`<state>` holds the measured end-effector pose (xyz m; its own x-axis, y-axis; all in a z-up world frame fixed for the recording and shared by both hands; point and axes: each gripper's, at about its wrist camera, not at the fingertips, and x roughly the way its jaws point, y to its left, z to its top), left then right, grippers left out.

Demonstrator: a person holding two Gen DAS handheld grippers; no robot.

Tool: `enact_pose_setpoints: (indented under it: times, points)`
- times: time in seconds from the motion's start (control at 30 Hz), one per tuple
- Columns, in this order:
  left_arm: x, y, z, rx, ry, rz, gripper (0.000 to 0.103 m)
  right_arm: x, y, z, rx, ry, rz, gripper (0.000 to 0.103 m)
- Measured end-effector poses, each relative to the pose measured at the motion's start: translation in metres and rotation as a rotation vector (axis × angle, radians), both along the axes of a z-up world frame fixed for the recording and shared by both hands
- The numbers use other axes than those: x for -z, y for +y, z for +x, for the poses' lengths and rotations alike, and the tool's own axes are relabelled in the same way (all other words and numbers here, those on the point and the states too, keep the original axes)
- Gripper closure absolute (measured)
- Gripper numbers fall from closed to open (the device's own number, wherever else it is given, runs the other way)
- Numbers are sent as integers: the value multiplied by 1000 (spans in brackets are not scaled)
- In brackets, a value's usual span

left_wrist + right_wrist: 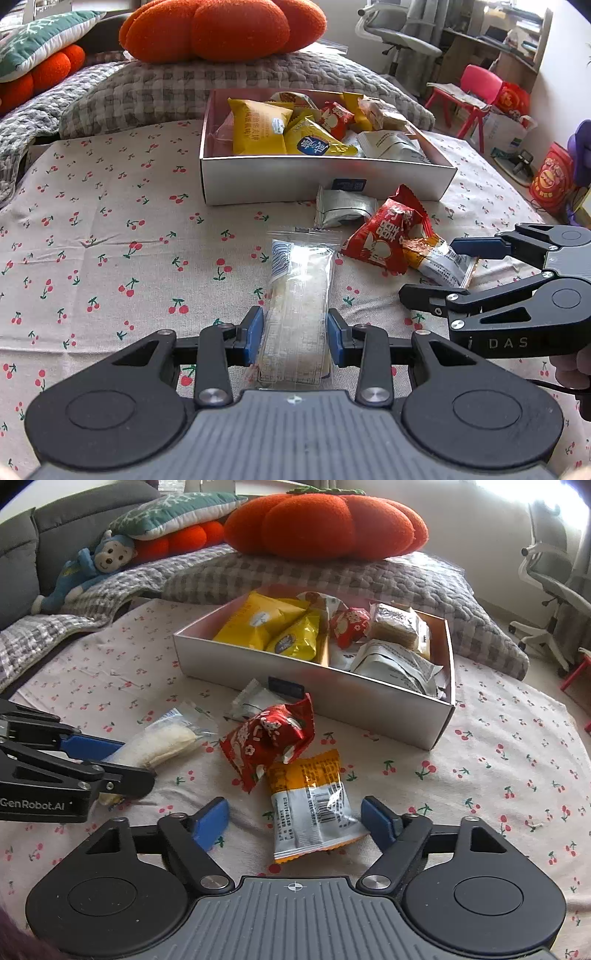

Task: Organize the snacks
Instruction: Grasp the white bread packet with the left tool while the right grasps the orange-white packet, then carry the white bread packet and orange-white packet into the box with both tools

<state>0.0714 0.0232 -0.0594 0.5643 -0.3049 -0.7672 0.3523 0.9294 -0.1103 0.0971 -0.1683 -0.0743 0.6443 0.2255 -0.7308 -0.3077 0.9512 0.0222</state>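
— What's the left gripper (295,334) doing?

— Its blue fingers (254,334) are pinching a clear-wrapped white snack bar (299,295) from both sides, pads pressed on the wrapper. The bar's far end rests on the cherry-print cloth (110,229); I can't tell whether the near end is lifted.

— And the right gripper (295,823)?

— Spread around an orange-and-white packet (314,812) with a barcode, lying flat on the cloth. The right finger (376,825) is just at the packet's lower corner; the left finger stands apart from it – so no grip on it.

— Anything else loose?

— A red packet (269,742) overlaps the top of the orange one, and a small silver sachet (255,701) lies behind it, just beside the front wall of the box (332,698).

— What's in the box?

— Two yellow packs (258,620) on the left side, another red packet (349,626) in the middle, a clear-wrapped brown wafer (397,627) and a white pouch (395,664) toward the right. It's an open, shallow, silver-sided box.

— Behind that?

— A grey checked quilt (332,572) with an orange pumpkin cushion (325,524) on top, and a blue monkey toy (92,565) off to the left.
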Motion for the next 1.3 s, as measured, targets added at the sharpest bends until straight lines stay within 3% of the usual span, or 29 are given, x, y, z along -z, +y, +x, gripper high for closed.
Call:
enact_pose_setpoints:
  times: [0.2,0.27,0.33,1.3]
  points:
    - [0,0,0,0,0,1,69,-2,0,0,-10,-1,9,42]
    - [0,0,0,-1,1,0,69,-2,0,0,-17,-5,9,57]
    - [0,1,0,-2,2,-2,69,-4,1,-1,-24,-6,5,62]
    - [-21,-3,-2,10,-1,-30,88,-37,-15,-15,19,-10,35,65]
